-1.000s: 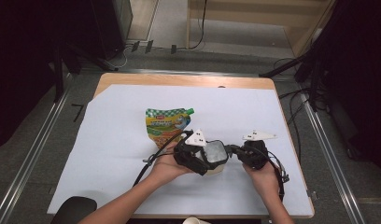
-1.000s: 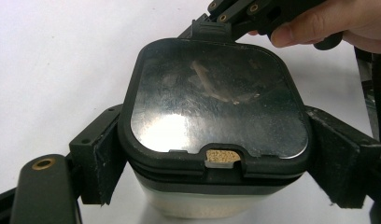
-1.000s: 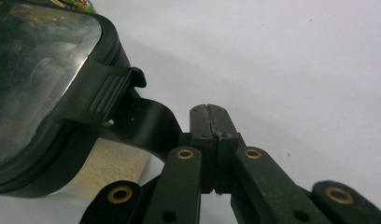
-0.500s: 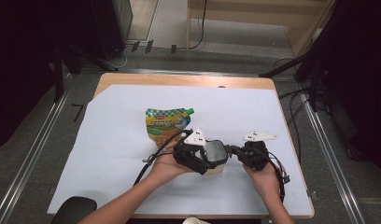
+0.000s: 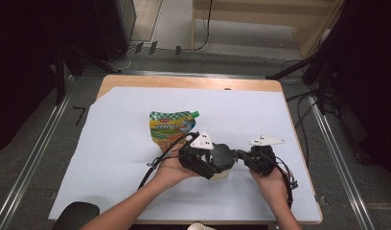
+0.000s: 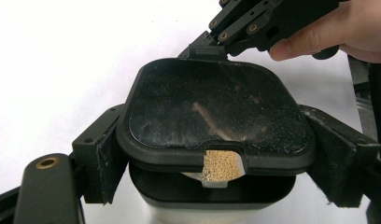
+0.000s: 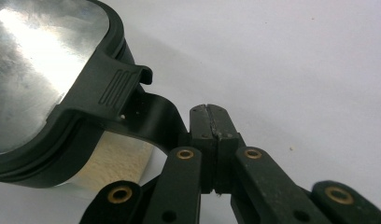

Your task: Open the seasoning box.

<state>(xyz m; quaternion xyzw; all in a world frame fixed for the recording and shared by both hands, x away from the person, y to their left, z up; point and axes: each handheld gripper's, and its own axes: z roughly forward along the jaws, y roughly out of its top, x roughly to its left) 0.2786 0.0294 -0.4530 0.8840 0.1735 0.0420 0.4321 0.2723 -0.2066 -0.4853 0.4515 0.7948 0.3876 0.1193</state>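
Two hand-held grippers work a lidded container near the table's front edge.

Both forearms reach in from the near side. The left gripper (image 5: 210, 163) clamps its jaws on the sides of the container (image 6: 216, 140), holding it. The right gripper (image 7: 210, 112), jaws fully closed, touches the lid's (image 6: 212, 107) black latch (image 7: 118, 88) at its right side. Farther off lies a green pouch (image 5: 172, 125).

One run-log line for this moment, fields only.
left gripper: shut on jar | right gripper: shut, at lid latch | lid: on, spout flap open | pouch: flat on table, untouched
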